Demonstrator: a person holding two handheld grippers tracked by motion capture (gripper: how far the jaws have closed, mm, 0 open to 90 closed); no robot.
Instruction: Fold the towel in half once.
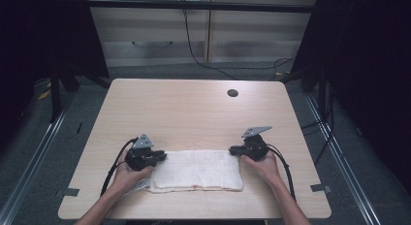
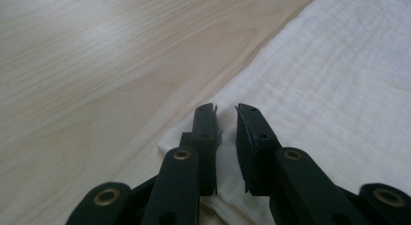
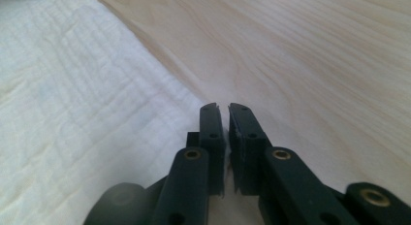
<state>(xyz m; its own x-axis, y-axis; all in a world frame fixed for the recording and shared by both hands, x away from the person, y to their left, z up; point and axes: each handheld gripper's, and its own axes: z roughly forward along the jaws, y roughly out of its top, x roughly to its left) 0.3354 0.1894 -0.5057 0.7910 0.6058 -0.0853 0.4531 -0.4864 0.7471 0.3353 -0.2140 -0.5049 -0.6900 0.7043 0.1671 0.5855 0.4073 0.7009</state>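
In the high view, the person's forearms are cut off by the bottom edge, and the left hand (image 1: 127, 175) covers the near left corner of the white cloth (image 1: 198, 169). The left gripper (image 1: 157, 157) and the right gripper (image 1: 234, 150) are too small there to tell how their jaws stand. In the right gripper view, the cloth (image 3: 72, 118) runs off the left edge.

1. One white cloth (image 1: 198, 169), folded flat.
2. One table (image 1: 194, 108) made of light wood.
3. Two hand-held grippers: the left hand-held gripper (image 1: 156, 157) and the right hand-held gripper (image 1: 234, 150).
4. Two hands: the left hand (image 1: 130, 175) and the right hand (image 1: 264, 168).
5. One small round hole (image 1: 232, 93) in the table.
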